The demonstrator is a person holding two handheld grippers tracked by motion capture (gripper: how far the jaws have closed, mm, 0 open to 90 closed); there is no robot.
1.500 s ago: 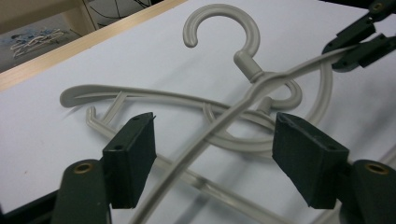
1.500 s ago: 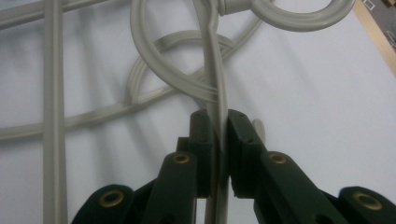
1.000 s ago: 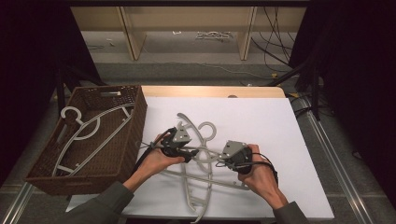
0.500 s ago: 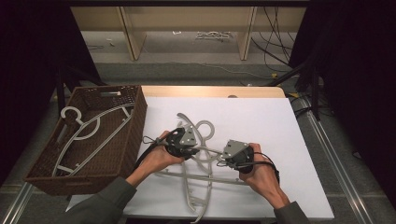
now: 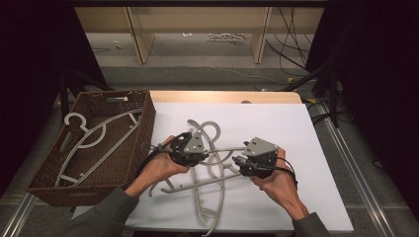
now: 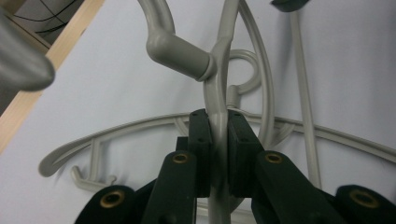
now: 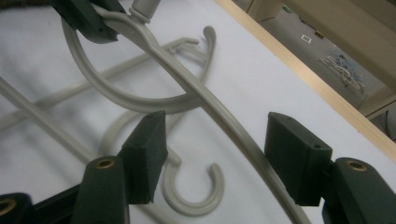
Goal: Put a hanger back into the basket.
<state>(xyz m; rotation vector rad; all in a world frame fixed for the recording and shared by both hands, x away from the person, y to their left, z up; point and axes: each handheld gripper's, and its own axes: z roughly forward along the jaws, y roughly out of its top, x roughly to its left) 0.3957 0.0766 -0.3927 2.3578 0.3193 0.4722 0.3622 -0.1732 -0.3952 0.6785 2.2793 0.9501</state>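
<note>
Clamping grey hanger (image 6: 218,93): left tool (image 6: 218,154); right tool (image 7: 217,156) just opened, hanger arm between jaws

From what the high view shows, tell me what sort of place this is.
Probably a lab or recording workstation, not a home: a white board-covered table fenced by black curtains, loose cables on the floor, and grey plastic hangers being sorted beside a brown wicker basket.

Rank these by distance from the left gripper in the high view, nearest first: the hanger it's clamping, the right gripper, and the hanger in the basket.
1. Clamped hanger: in the left gripper.
2. Right gripper: to its right, over the white mat.
3. Hanger in the basket: far left, inside the wicker basket.
</note>
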